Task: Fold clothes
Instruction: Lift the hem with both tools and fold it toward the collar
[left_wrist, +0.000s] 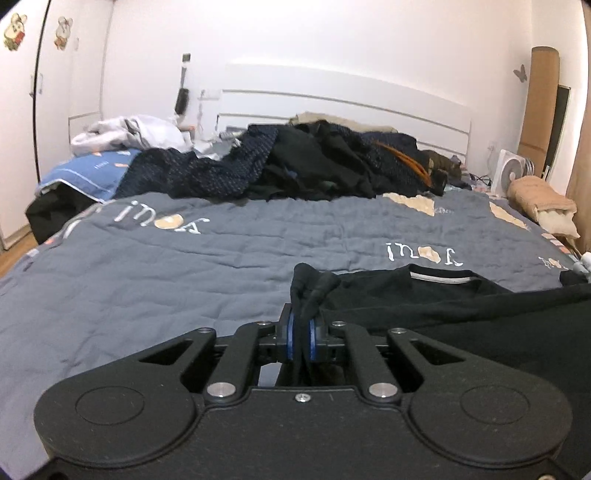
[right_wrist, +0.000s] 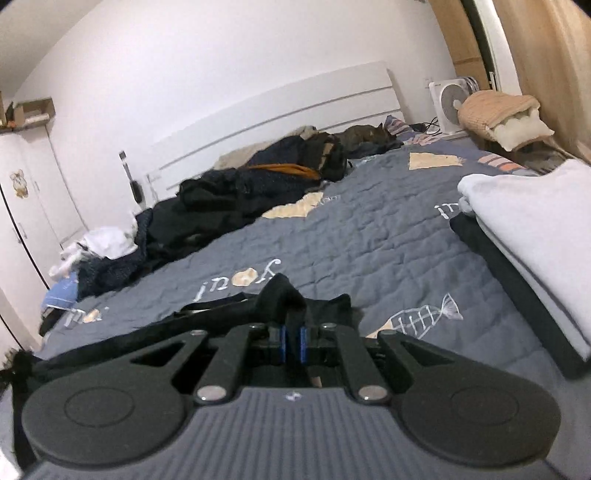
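Pinching bunched black fabric at lower centre, the left tool (left_wrist: 302, 334) and right tool (right_wrist: 293, 341) each clamp the black shirt (left_wrist: 461, 295) lying across the grey quilt (left_wrist: 184, 266).

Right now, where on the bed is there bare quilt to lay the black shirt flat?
Free: the wide grey quilt between the black shirt and the heap of dark clothes at the headboard, and left of the shirt. Crowded: that heap, and the folded stack along the right edge. Both tongs, left and right, are shut on the shirt.
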